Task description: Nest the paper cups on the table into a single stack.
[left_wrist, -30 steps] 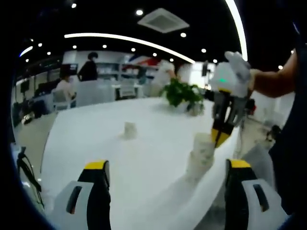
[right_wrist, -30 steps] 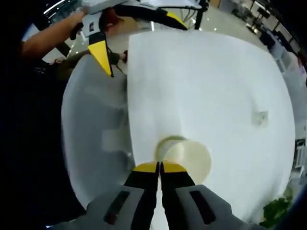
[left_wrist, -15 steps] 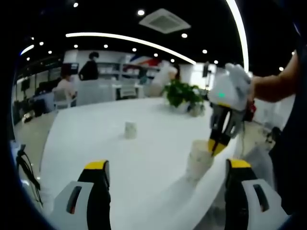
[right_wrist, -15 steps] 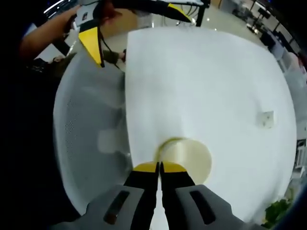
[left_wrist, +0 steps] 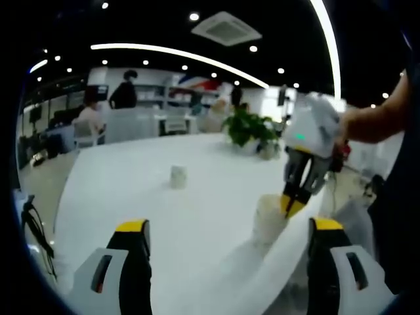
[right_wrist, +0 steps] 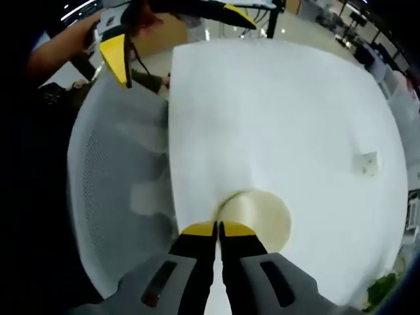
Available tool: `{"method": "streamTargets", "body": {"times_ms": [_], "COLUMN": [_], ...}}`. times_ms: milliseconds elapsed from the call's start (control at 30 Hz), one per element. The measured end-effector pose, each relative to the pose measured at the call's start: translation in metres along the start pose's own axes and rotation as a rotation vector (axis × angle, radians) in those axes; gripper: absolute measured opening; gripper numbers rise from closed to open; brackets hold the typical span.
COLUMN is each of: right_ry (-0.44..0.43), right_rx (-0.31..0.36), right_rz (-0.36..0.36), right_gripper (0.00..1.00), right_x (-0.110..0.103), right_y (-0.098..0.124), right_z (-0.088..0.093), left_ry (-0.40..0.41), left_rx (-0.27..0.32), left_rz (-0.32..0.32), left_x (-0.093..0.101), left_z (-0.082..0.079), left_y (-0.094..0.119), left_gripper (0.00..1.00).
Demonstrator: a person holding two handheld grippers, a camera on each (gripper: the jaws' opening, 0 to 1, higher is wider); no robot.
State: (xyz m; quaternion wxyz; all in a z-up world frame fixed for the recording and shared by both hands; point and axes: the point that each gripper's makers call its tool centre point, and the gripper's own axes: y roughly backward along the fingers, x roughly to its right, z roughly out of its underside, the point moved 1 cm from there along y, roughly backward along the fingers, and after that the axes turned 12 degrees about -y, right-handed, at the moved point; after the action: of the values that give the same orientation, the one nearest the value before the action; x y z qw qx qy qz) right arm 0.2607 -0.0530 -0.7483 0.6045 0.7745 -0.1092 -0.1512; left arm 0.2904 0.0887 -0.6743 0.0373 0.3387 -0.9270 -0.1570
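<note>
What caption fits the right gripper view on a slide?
Right gripper, jaws shut on the rim of the paper cup stack, looks down into it over the white table.

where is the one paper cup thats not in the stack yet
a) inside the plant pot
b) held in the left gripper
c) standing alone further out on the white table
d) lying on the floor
c: the lone paper cup stands by itself on the white table, apart from the stack whose top cup the right gripper pinches by the rim.
</note>
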Motion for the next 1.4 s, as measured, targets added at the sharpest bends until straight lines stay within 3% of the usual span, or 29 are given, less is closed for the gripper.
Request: {"method": "streamTargets", "body": {"times_ms": [100,333,433,567,800,900,967,1200,1400], "right_ry": [0.000,0.005,0.024,0.024,-0.032,-0.089,-0.122,-0.239,-0.299], "right_rx": [0.010,0.071,0.140,0.242,0.434,0.516,0.621,0.815,0.911], "right_rz": [-0.006,-0.032,-0.035,-0.036,-0.009,0.011,0.022,0.104,0.152], "right_gripper": [0.00,0.12,0.18,0.37,0.47,0.50,0.50,0.53,0.64], "right_x": [-0.001,-0.001,0.002,0.005,0.026,0.041,0.052,0.083,0.101], "right_y": [0.002,0.010,0.017,0.033,0.074,0.090,0.102,0.121,0.123], "right_z": [-0.001,-0.008,-0.015,-0.023,-0.028,-0.024,-0.022,0.000,0.023], "left_ry": [0.000,-0.002,-0.003,-0.006,-0.015,-0.019,-0.026,-0.039,-0.046], "left_rx": [0.000,-0.001,0.001,0.000,0.015,0.018,0.020,0.029,0.023], "left_rz": [-0.001,0.001,0.004,0.006,-0.010,-0.011,-0.003,-0.025,-0.048], "left_x": [0.000,-0.001,-0.001,-0.001,-0.006,-0.007,-0.006,-0.015,-0.023], "left_z": [0.000,0.000,-0.001,-0.003,-0.010,-0.011,-0.013,-0.014,-0.011], "left_y": [0.000,0.000,-0.001,-0.001,-0.004,-0.005,-0.007,-0.014,-0.020], "left_gripper": [0.99,0.99,0.99,0.99,0.99,0.99,0.99,0.99,0.99]}}
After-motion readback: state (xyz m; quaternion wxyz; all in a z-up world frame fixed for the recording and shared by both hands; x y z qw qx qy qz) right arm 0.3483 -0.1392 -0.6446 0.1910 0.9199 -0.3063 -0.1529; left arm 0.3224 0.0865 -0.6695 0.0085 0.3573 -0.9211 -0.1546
